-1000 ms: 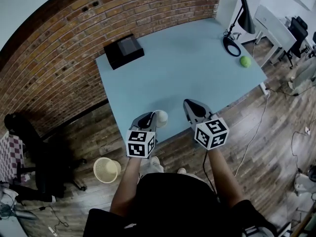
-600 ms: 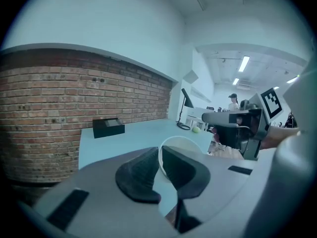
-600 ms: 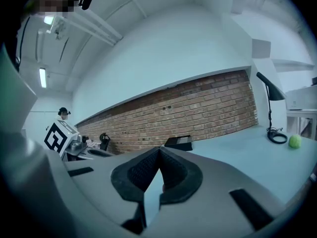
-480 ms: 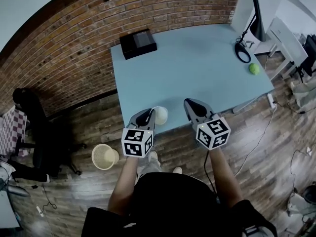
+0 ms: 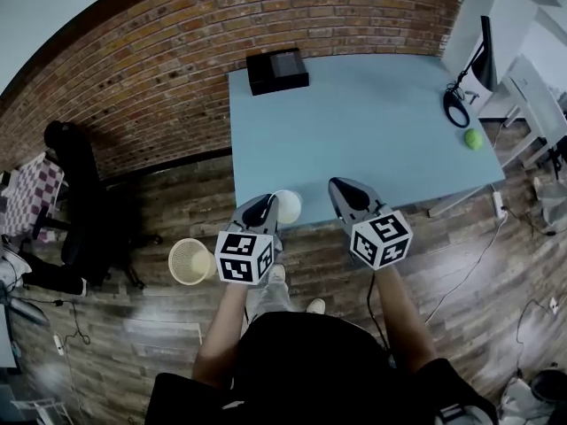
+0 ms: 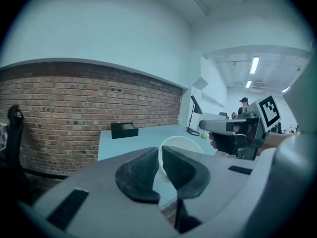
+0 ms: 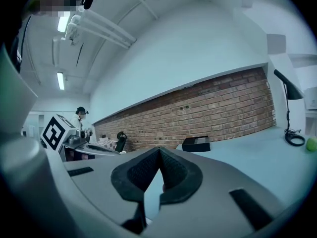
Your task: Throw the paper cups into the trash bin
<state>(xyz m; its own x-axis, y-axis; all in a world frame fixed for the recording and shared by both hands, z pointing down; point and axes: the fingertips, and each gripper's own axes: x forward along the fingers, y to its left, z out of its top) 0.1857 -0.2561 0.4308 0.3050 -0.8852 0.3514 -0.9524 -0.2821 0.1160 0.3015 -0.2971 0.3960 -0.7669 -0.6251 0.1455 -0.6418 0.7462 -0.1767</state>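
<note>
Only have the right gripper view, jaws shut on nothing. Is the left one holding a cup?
Observer: Yes. In its own view, the left gripper pinches the wall of a white paper cup between its jaws.
Operator: Where's the bin? Not in my view.
Observer: In the head view, a pale basket-style bin stands on the wood floor to the person's left, off the table.
Operator: Is the cup over it yet?
Observer: No. In the head view, the cup sits at the table's near edge, to the right of the bin.
</note>
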